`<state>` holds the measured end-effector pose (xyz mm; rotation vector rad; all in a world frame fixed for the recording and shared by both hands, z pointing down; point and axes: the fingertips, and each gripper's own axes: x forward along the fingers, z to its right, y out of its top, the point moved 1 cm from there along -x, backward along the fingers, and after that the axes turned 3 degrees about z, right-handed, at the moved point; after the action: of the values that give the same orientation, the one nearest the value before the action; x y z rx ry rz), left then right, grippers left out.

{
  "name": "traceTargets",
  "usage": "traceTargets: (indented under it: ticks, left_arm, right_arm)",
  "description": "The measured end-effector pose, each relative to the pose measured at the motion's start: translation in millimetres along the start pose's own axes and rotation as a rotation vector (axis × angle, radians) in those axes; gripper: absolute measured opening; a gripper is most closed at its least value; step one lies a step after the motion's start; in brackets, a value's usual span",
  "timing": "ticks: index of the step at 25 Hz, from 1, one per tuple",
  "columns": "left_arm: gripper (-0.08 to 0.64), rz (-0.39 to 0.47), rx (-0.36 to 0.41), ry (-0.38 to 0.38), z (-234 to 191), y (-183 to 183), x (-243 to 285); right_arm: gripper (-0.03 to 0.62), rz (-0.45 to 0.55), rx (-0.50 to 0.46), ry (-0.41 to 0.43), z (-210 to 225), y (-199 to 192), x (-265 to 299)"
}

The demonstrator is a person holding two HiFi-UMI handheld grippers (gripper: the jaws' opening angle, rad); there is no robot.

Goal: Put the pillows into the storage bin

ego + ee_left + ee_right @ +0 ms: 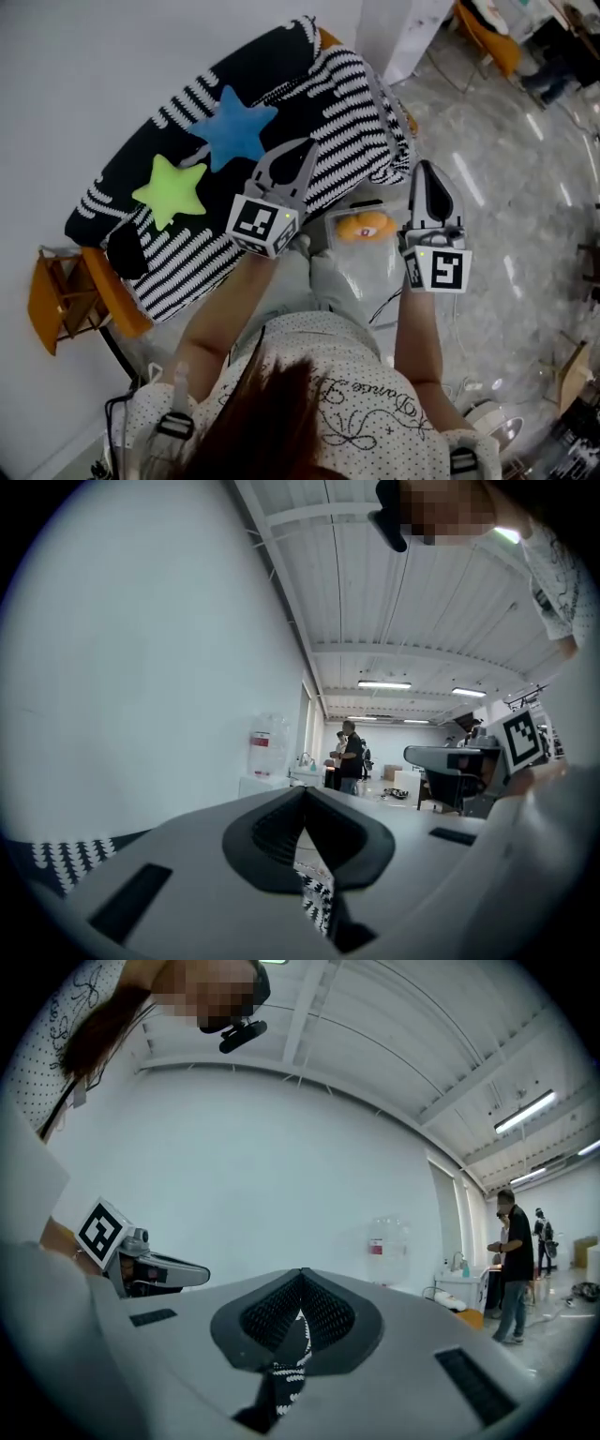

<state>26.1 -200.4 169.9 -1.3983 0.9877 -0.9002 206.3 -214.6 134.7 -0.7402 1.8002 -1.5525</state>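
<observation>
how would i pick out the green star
Look at the big black-and-white striped pillow in the head view's upper left. Two stars lie on its dark side. The green star is the lower-left one, smaller and yellower than the blue star above it.

A black-and-white striped covering (347,103) fills the upper middle of the head view. The blue star pillow (232,127) and green star pillow (172,190) lie on it, open from above. The white wall (94,75) closes off the upper left, just behind. An orange wooden frame (61,300) blocks the left edge. The clear storage bin (373,204) sits at centre, top uncovered, between the left tool (307,145) and right tool (427,169). The marble floor (506,216) at right is open.
</observation>
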Motion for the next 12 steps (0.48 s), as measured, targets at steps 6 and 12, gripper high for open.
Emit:
traceTargets:
  ticks: [6,12]
  left_arm:
    - [0.005,0.031,0.002,0.103,-20.7,18.3,-29.2]
    - [0.005,0.069,0.031,0.245,-72.4,32.6,-83.8]
  right_arm:
    - [0.011,0.046,0.031,0.119,-32.6,18.2,28.4]
    - [0.011,0.078,0.074,0.272,-97.1,23.9,69.5]
